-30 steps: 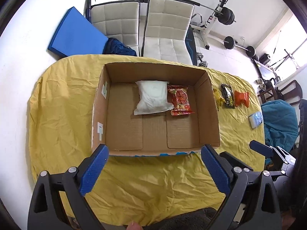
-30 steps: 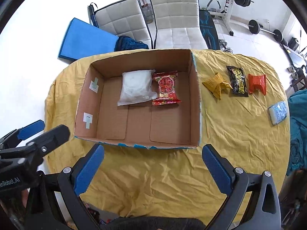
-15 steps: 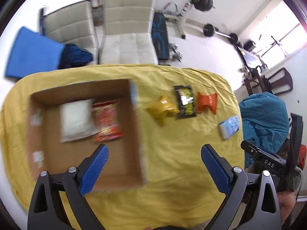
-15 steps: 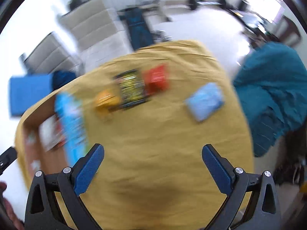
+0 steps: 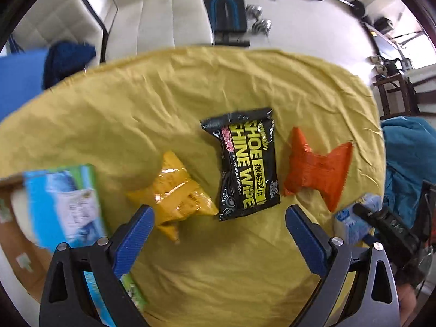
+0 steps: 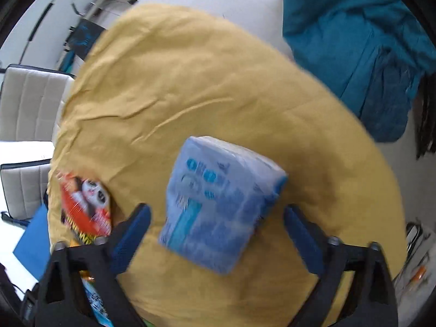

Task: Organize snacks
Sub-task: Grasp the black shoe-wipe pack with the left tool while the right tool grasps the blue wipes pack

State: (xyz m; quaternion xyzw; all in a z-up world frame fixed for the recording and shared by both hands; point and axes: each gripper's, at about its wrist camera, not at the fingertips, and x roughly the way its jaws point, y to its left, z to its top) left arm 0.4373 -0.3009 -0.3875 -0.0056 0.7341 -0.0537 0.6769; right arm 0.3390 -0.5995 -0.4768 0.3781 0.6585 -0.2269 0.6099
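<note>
**Fig. — Two grippers over loose packets; R lined up on the pale blue pack**

R wrist view: right gripper (image 6: 216, 224) points steeply down at the yellow cloth (image 6: 218, 68). The pale blue pack (image 6: 218, 201) lies centre frame, directly between the two blue pads (image 6: 130, 234), w/ clear cloth showing on both sides of it. Jaws are closing but not yet pressing: nothing gripped. Pack's long axis runs from upper right to lower left of the frame, i.e. tilted vs. the line joining the pads, so the pads would meet its long sides at a slant. An orange-red packet (image 6: 87, 207) sits at left edge, just beside the left pad; judged close enough to be nudged.

L wrist view: left gripper (image 5: 218, 234) also points down, jaws wide apart, empty. Above it, mid-frame, L to R: yellow packet (image 5: 177, 193), black "Shoe Shine Wipe" packet (image 5: 245, 163), orange packet (image 5: 316, 166). Yellow one is nearest the left pad, touching the black packet's lower corner. Cardboard box (image 5: 16, 234) w/ its printed blue-green side (image 5: 62, 204) is at lower left edge, blurred. The blue pack appears at lower right, partly behind the R tool's black frame.

Judgement: R hand is nearer the blue pack and set to take it; L hand is better placed for the yellow packet. Box lies toward frame left for both carries.
</note>
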